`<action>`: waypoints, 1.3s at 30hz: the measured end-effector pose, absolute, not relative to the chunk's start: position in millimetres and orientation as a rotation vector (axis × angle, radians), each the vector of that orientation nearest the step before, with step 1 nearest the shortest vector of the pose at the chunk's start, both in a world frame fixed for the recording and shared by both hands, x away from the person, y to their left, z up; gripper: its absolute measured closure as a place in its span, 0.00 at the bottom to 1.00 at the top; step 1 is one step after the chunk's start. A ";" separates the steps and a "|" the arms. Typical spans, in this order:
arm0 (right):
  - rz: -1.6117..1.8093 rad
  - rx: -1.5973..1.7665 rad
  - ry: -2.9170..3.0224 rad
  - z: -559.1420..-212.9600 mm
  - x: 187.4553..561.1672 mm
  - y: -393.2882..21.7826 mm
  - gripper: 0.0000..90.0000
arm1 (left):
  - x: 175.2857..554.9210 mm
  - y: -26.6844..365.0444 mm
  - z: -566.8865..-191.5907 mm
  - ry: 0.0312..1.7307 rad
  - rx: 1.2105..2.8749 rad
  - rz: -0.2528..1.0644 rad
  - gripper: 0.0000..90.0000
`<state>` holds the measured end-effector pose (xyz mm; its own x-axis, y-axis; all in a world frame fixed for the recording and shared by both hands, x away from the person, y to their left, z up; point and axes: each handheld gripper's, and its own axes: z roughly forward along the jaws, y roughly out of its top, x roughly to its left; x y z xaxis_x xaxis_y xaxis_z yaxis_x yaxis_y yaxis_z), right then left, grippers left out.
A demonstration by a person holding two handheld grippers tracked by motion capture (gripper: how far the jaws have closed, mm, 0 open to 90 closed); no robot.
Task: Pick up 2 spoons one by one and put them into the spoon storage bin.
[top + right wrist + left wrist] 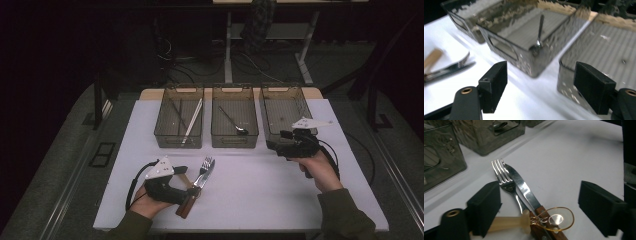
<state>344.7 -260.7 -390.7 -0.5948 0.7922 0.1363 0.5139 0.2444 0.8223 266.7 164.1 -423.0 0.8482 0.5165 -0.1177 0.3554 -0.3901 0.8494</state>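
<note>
- White tabletop point(260, 190) carries everything, with dark floor and cables behind it.
- At its far edge three smoky see-through bins stand in a row: the left bin point(165, 134) holds long thin sticks, the middle bin point(235, 140) holds a dark spoon point(233, 123), and the right bin point(280, 102) has a bare ribbed bottom.
- Left gripper point(539, 205) lies low over the near-left part of the table, its jaws apart and pressing on nothing.
- Between those jaws is a small pile of cutlery: a fork point(504, 177) with its tines pointing away from the claw, and a knife point(524, 190) with a serrated blade and wooden handle lying against the fork's right side.
- Across the knife handle, nearest the claw, lies a clear amber plastic spoon point(556, 220); its pale stem runs to the left jaw and seems to touch the pad, though I cannot tell for sure.
- Fork and knife sit right under the spoon bowl, so they crowd any grip on it.
- Right gripper point(540, 85) hovers near the front of the right bin, jaws apart with nothing between them.
- Just ahead of it are the corner of the middle bin and the wall of the right bin, with a narrow gap between them; the cutlery pile lies well off to its left.
</note>
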 end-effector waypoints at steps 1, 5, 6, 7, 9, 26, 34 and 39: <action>1.271 1.208 2.217 -392.1 341.2 -262.5 0.29 | 266.0 165.7 -421.9 0.647 2.026 0.206 0.31; 1.271 1.204 2.235 -400.9 326.1 -271.4 0.28 | 265.3 173.8 -419.9 0.663 2.057 0.185 0.59; 1.274 1.206 2.236 -403.2 322.2 -273.9 0.28 | 265.6 175.7 -420.0 0.666 2.064 0.172 0.65; 1.271 1.211 2.238 -405.4 318.4 -276.3 0.27 | 266.1 177.2 -420.4 0.675 2.076 0.174 0.72; 1.270 1.210 2.238 -409.8 310.7 -281.8 0.26 | 267.8 180.4 -422.0 0.696 2.084 0.160 0.81; 1.250 1.139 2.272 -442.1 267.6 -309.4 0.20 | 272.8 181.2 -428.3 0.726 2.163 0.118 0.99; 1.227 1.102 2.317 -445.5 268.0 -299.3 0.20 | 273.5 176.3 -432.6 0.725 2.198 0.113 0.99; 1.227 1.110 2.314 -445.2 267.8 -299.8 0.20 | 276.0 171.6 -435.8 0.723 2.229 0.126 0.99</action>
<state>267.8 -299.8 -445.2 -0.6586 0.7470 0.0912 0.4946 0.3383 0.8006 276.0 171.6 -435.8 0.8337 0.5359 -0.1334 0.4594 -0.5388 0.7061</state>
